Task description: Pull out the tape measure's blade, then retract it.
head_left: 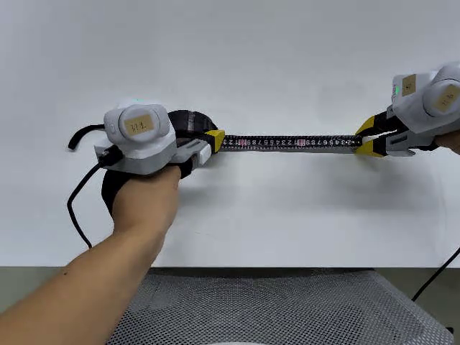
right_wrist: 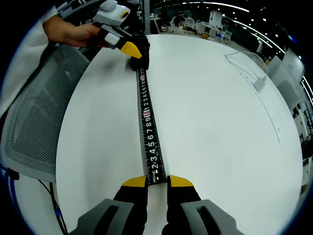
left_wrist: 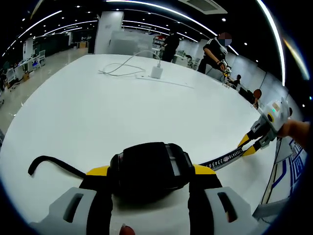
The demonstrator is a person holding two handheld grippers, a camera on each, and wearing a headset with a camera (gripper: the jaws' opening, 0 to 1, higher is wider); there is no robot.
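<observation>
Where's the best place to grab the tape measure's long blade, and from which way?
At its free tip, coming straight in along its length from the end opposite the case. The blade is a thin straight strip, so an end-on pull follows it; the right gripper holds it that way.

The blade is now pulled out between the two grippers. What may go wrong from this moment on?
1. The right gripper pinches only the end of the blade; if it slips, the blade may whip back toward the tape measure case.
2. The left gripper clamps the rounded case by its sides; more pull might twist it loose.
3. On the way back, the long blade could buckle if it is fed off-line.
</observation>
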